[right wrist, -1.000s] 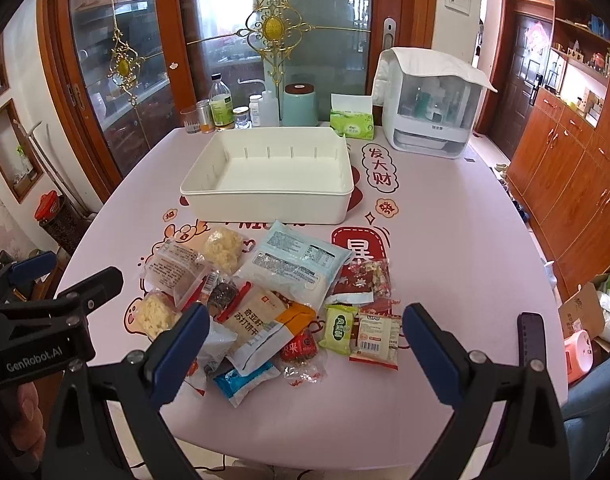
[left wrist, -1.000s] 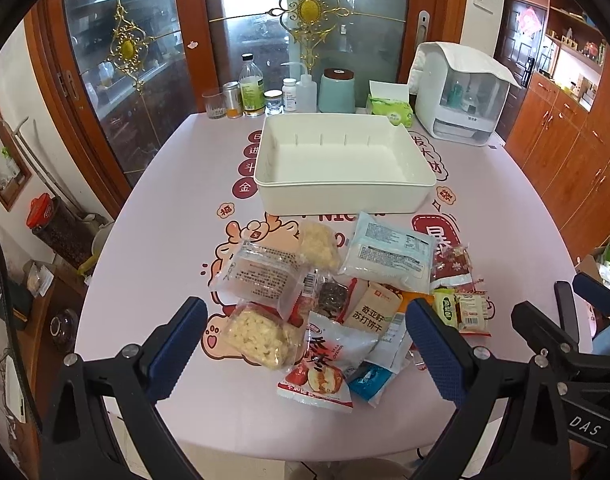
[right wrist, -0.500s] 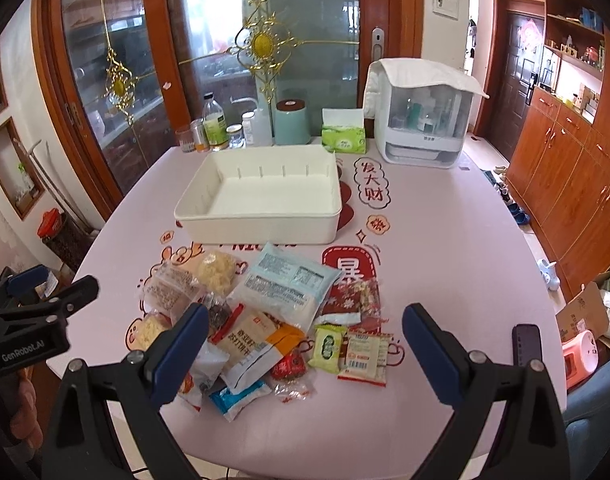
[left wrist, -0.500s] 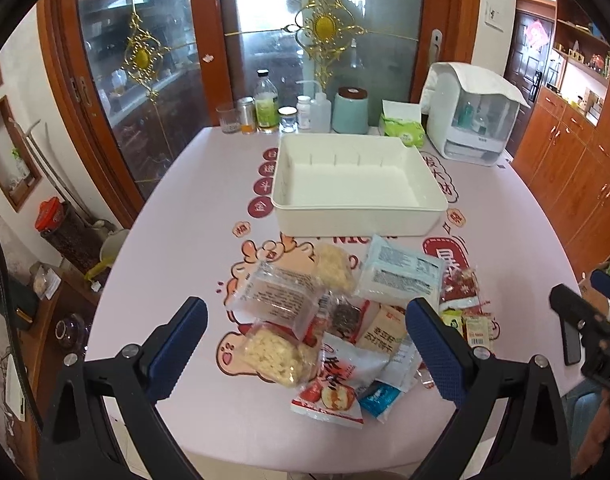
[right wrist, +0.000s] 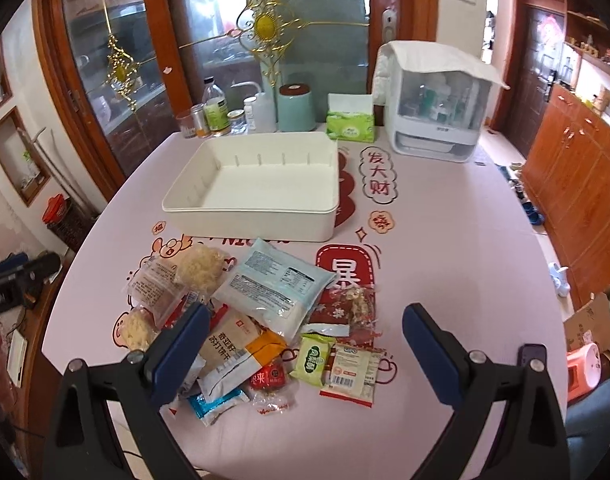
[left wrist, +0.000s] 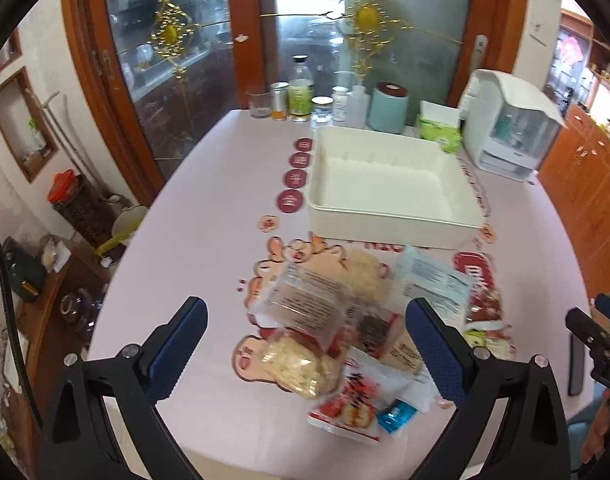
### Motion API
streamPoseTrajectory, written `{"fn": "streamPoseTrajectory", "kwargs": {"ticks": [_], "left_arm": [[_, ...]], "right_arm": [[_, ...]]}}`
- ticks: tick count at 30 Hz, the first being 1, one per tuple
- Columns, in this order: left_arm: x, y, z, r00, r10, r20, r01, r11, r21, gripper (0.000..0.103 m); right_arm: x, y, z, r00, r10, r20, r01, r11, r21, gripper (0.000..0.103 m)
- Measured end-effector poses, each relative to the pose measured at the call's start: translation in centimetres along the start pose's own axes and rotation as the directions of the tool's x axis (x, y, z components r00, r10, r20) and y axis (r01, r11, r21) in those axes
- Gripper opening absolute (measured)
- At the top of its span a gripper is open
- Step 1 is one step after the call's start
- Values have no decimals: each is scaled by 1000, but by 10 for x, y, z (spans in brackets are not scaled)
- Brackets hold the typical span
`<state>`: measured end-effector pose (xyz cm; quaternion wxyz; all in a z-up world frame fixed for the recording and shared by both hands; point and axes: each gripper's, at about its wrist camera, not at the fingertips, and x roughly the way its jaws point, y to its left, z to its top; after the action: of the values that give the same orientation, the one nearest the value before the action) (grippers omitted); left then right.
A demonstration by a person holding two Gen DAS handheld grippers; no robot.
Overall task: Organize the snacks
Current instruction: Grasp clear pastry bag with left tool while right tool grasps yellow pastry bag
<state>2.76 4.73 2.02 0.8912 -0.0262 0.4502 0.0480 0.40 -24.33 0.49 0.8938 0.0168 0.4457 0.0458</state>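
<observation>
Snacks (right wrist: 249, 312) lie in a loose heap on the pink surface (right wrist: 445, 240), just on the near side of the white bin (right wrist: 257, 184), which holds nothing. Closest to the bin sit a pale blue packet (right wrist: 275, 284) and a clear bag of yellowish pieces (right wrist: 201, 266). Farther from the bin are a tan cracker pack (right wrist: 229, 340), a small green packet (right wrist: 313, 360) and a white barcode packet (right wrist: 351, 368) side by side, and a blue sachet (right wrist: 215, 400) at the near edge of the heap.

Left tongs (left wrist: 305, 356) hang wide above the heap's left part, holding nothing. Right tongs (right wrist: 305, 356) are likewise wide and hold nothing, above the heap's near right part.

Behind the bin stand bottles (right wrist: 217, 110), a teal canister (right wrist: 297, 108), a green tissue pack (right wrist: 350, 122) and a white dispenser (right wrist: 437, 104).
</observation>
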Motion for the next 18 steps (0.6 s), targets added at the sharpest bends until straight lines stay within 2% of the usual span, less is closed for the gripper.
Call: {"fn": "streamPoseTrajectory", "kwargs": {"ticks": [5, 9, 16, 18], "left_arm": [[27, 16, 0, 997, 57, -48, -58, 998, -15, 99], [55, 24, -11, 991, 60, -119, -60, 998, -1, 99], [130, 14, -21, 969, -33, -244, 42, 998, 35, 99], [157, 11, -22, 957, -60, -284, 73, 997, 35, 99]], "right_arm": [[28, -3, 4, 998, 43, -42, -44, 999, -26, 98], [54, 5, 7, 990, 99, -99, -105, 993, -52, 98], [91, 51, 27, 979, 149, -137, -163, 982, -95, 98], [103, 63, 33, 974, 166, -152, -180, 980, -85, 98]]}}
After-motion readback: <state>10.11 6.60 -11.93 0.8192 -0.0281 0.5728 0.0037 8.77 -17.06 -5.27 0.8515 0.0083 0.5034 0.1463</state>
